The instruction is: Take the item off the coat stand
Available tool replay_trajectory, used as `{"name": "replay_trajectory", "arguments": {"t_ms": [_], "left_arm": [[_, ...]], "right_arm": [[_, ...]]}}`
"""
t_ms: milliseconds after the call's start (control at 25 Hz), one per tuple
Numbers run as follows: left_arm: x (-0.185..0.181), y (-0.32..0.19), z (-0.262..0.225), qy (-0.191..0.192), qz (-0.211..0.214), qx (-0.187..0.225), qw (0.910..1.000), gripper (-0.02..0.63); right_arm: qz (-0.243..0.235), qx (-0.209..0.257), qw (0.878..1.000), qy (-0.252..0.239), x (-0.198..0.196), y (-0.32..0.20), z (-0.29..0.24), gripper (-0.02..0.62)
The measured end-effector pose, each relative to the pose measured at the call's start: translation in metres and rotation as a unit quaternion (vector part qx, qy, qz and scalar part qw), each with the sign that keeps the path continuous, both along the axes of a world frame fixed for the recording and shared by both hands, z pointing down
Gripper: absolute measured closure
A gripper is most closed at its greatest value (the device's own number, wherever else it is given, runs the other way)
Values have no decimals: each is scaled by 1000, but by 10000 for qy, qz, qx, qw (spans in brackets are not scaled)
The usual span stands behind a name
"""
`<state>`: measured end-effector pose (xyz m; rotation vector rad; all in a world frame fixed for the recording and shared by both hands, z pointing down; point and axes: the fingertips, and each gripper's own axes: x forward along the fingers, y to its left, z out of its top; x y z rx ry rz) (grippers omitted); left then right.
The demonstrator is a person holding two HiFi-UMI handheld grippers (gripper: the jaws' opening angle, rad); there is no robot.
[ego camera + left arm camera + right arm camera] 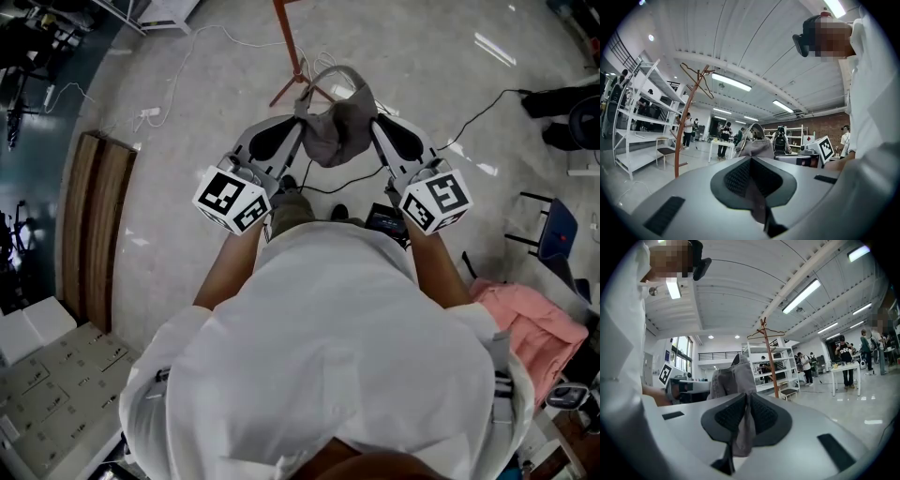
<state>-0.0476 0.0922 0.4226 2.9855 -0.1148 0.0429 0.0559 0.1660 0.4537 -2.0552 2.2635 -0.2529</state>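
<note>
Sagging grey cloth (336, 131) between 2 tongs (302, 120) (374, 120)

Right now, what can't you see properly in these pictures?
- Grey cloth item: head view, bunched between left claw and right claw, so its kind is unclear.
- Reddish wooden coat stand: head view, top cut off by the upper edge.
- Distant people: left gripper view, too small for details.

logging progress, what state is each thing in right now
grey cloth, in the air, pinched at both sides
left gripper, shut on grey cloth
right gripper, shut on grey cloth
coat stand, upright, cloth not on it
</note>
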Motion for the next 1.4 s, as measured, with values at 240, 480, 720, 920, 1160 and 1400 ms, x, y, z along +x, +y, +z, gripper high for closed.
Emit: {"name": "replay_trajectory", "arguments": {"t_ms": [240, 480, 720, 920, 1160, 1400], "left_arm": [[6, 11, 6, -53, 62, -61, 9999, 591], [9, 11, 11, -61, 58, -126, 9999, 591], [12, 6, 8, -29, 66, -139, 9999, 591], [15, 5, 11, -39, 132, -211, 9997, 591], [17, 5, 12, -27, 198, -269, 9994, 591], [18, 4, 20, -6, 223, -449, 9987, 591]], "right_arm": [[12, -102, 9999, -78, 6, 8, 11, 548], [-49, -115, 9999, -63, 8, 7, 16, 548], [-146, -99, 9998, -25, 7, 0, 12, 548], [-219, -104, 9997, -20, 7, -4, 13, 549], [-198, -144, 9997, -66, 9, -3, 14, 549], [-161, -182, 9996, -153, 12, -3, 22, 549]]}}
